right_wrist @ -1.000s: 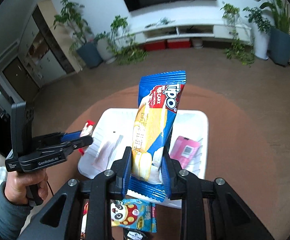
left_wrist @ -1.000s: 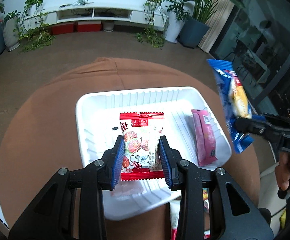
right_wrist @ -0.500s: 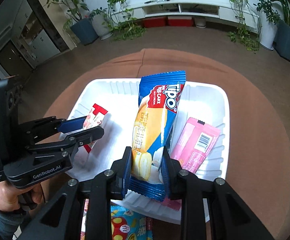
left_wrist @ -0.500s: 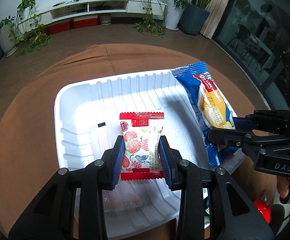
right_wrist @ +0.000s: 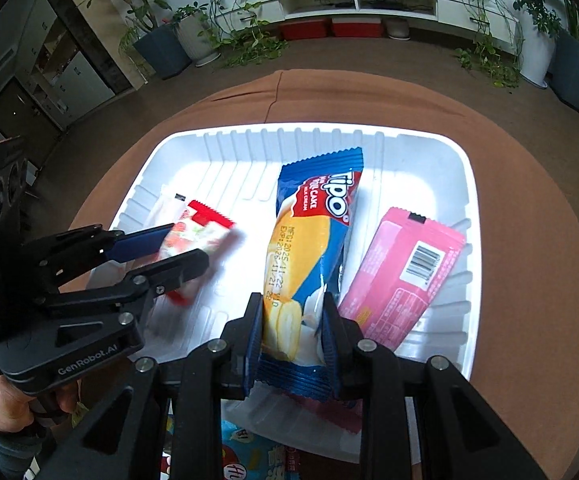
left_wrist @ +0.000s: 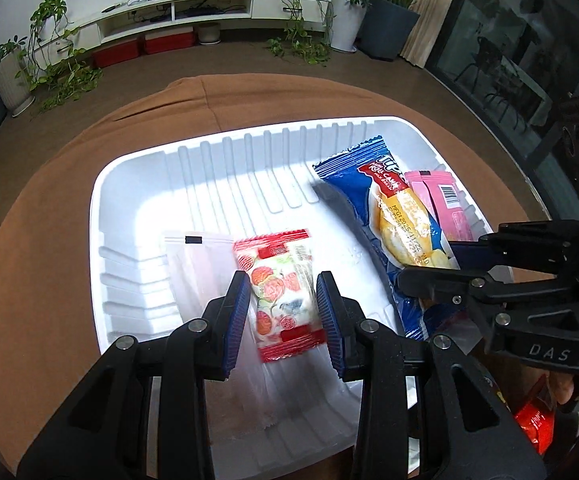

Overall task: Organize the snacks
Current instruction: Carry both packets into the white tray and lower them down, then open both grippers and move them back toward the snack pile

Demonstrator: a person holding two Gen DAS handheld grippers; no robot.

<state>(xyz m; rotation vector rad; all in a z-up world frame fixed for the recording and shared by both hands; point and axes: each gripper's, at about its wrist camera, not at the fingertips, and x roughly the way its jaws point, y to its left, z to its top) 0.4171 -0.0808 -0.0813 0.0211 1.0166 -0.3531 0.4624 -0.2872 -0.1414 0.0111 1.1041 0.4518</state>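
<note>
The tray (left_wrist: 137, 184) is white moulded plastic, ribbed along its walls and floor, with a soft sheen. The bench (left_wrist: 49, 208) wears a matt brown cloth, creased at the far edge. The roll cake packet (right_wrist: 313, 240) is glossy blue printed film; the pink packet (right_wrist: 405, 276) is duller film. The red-and-white packet (left_wrist: 281, 280) is shiny film, and the clear sachet (left_wrist: 193, 268) is see-through plastic. Both tools have matt black plastic frames, metal screws and ridged blue jaw pads.
</note>
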